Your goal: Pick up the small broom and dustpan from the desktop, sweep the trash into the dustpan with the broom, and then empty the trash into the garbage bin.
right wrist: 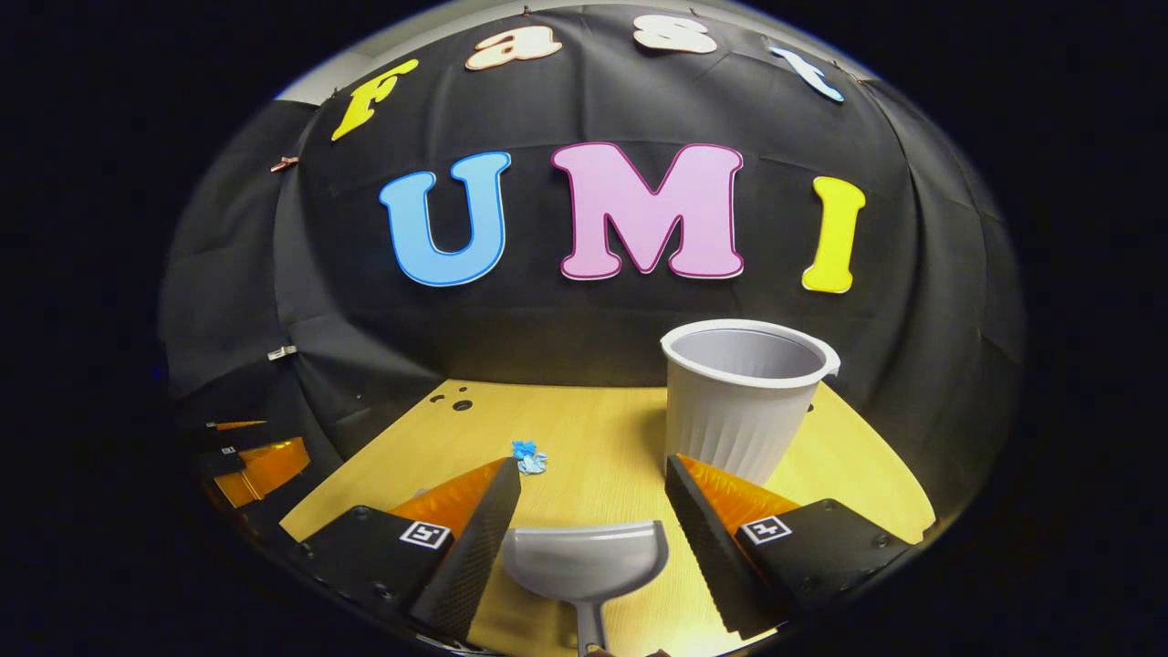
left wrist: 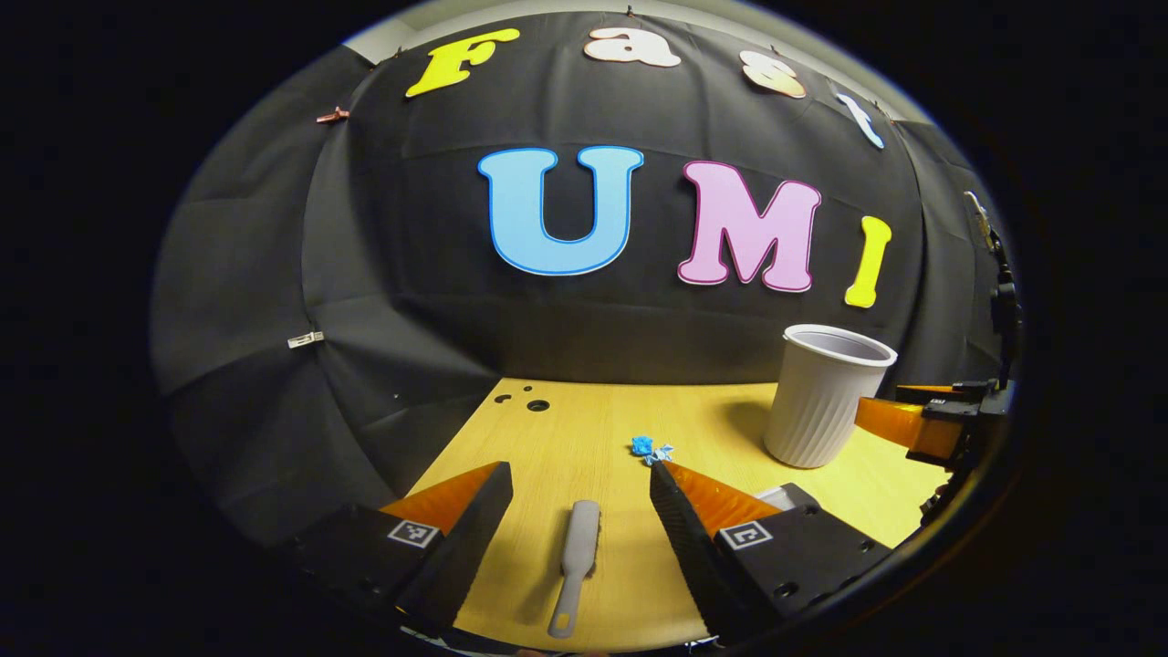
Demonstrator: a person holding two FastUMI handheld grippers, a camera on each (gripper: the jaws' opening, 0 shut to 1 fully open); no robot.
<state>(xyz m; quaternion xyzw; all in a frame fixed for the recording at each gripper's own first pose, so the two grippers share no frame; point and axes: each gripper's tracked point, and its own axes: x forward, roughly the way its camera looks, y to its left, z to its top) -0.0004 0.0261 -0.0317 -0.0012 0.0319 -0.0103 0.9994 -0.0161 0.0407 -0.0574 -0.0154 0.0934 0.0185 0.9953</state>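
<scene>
Bench [left wrist: 584, 429]: light wood top, a few small holes near its far left corner, black cloth wall behind.

Garbage bin [right wrist: 741, 401]: pale ribbed cup-shaped bin, upright, open mouth up, toward the far right of the bench. In the right gripper view it stands just beyond the right finger of that gripper.

Left gripper [left wrist: 580, 479]: jaws wide apart, nothing between the fingers pressed. Hangs above the bench over the broom. Seen at the left edge of the right gripper view as well.

Right gripper [right wrist: 593, 474]: jaws wide apart, holding nothing. Dustpan lies below, in the gap. In the left gripper view it sits at the right edge, just beside the bin.

Dustpan [right wrist: 586, 558]: grey, flat on the bench, scoop mouth facing the wall, handle running toward the camera.

Broom [left wrist: 575, 564]: small, grey, lying on the bench between the left gripper's fingers, handle toward the camera.

Trash [left wrist: 650, 448]: small blue crumpled scrap on the bench, left of the bin, well beyond broom and dustpan.
</scene>
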